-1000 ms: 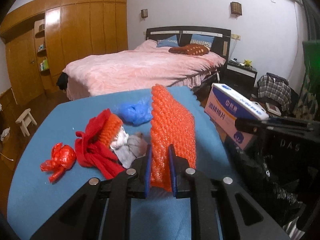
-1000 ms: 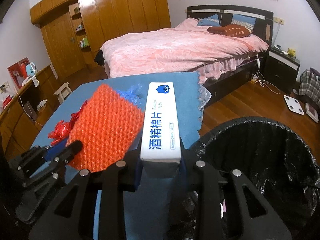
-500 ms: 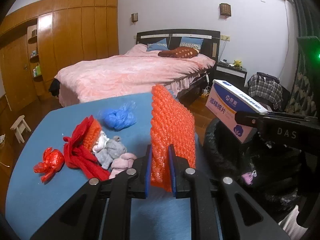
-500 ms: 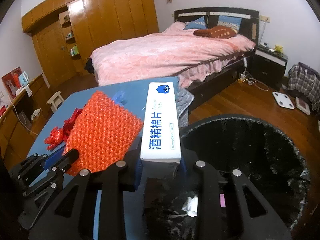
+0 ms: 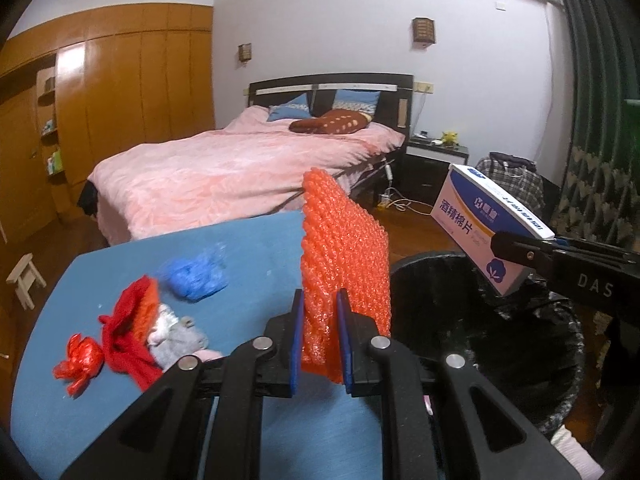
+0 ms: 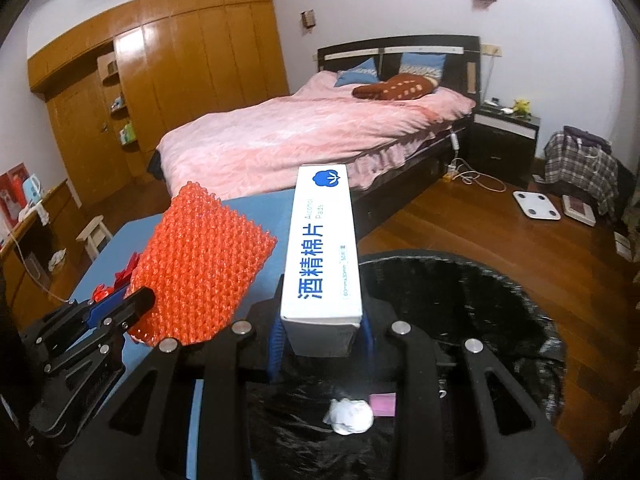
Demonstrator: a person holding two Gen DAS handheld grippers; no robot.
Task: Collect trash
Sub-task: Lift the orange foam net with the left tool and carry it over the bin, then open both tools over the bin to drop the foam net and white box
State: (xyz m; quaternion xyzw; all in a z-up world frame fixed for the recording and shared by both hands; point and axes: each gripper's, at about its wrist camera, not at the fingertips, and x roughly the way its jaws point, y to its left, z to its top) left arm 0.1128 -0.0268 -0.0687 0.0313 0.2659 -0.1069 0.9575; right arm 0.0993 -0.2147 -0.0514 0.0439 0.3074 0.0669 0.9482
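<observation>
My left gripper (image 5: 320, 336) is shut on an orange bubble-wrap sheet (image 5: 344, 264) and holds it upright at the right edge of the blue table (image 5: 256, 248), next to the black-lined trash bin (image 5: 492, 340). My right gripper (image 6: 322, 334) is shut on a white and blue alcohol pad box (image 6: 324, 248) and holds it over the bin's near rim (image 6: 460, 292). The box also shows in the left wrist view (image 5: 488, 228), and the bubble wrap in the right wrist view (image 6: 200, 264). A white wad (image 6: 350, 420) and a pink scrap (image 6: 382, 404) lie in the bin.
On the table lie a blue plastic bag (image 5: 196, 276), a red and orange cloth (image 5: 128, 328), grey and pink socks (image 5: 176, 336) and a red wrapper (image 5: 80, 360). A pink bed (image 5: 240, 172) stands behind, a scale (image 6: 536, 204) lies on the wooden floor.
Both grippers have moved right and up, away from the table and toward the bin, each with its item. The bin's inside now shows under the right gripper.
</observation>
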